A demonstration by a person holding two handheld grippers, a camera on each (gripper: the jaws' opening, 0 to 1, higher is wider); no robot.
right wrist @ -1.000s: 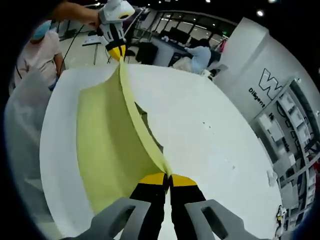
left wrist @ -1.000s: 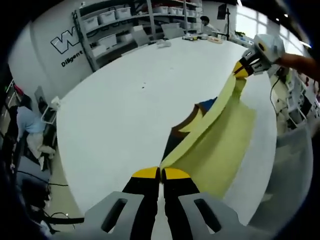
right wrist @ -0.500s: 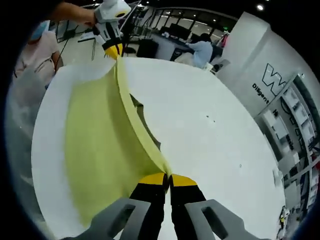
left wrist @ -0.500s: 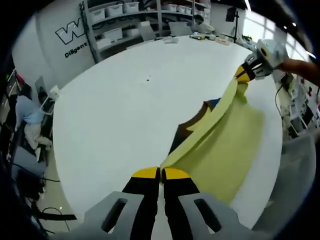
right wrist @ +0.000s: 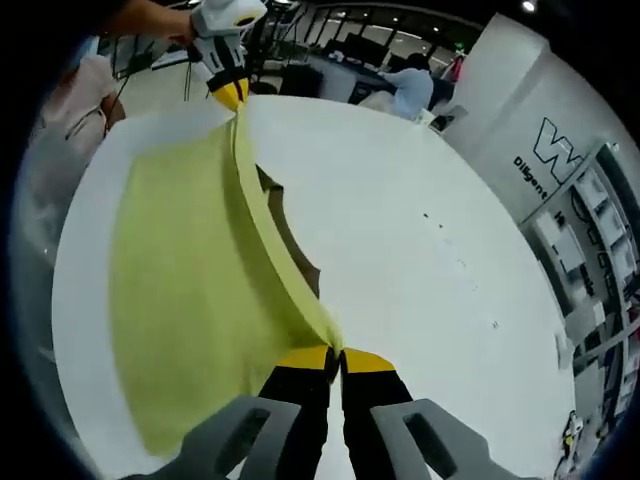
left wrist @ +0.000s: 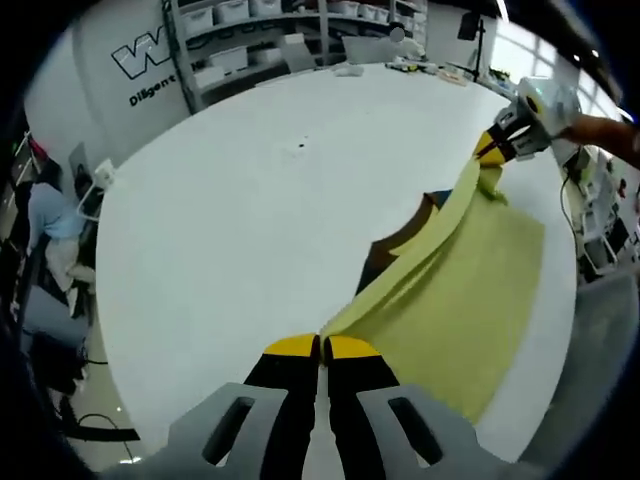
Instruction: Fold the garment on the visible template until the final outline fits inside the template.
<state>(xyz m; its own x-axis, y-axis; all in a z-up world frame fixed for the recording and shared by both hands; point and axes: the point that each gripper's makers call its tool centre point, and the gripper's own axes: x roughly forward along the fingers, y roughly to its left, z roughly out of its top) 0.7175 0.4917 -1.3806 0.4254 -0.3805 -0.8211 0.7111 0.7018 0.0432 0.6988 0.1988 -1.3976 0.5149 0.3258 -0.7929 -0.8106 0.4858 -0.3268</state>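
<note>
A pale yellow garment (left wrist: 455, 300) hangs stretched between both grippers above the white table (left wrist: 230, 220). My left gripper (left wrist: 322, 346) is shut on one end of its top edge. The right gripper (left wrist: 490, 150) comes in at the upper right of the left gripper view, shut on the other end. In the right gripper view my right gripper (right wrist: 335, 356) pinches the yellow garment (right wrist: 190, 290), and the left gripper (right wrist: 231, 95) holds the far end at the top. A dark brown template (left wrist: 395, 245) with a blue corner (left wrist: 438, 197) lies on the table, partly hidden under the cloth; the template (right wrist: 290, 240) also peeks out beside the raised edge.
Shelving with white bins (left wrist: 260, 30) lines the wall beyond the table. A person (right wrist: 410, 90) sits at a desk past the table's far end. A person (right wrist: 75, 90) stands close to the table's edge on the garment's side. A small dark speck (left wrist: 301, 146) marks the tabletop.
Both grippers have carried the stretched garment lower toward the table, so more of its cloth spreads out flat. The grips have not changed.
</note>
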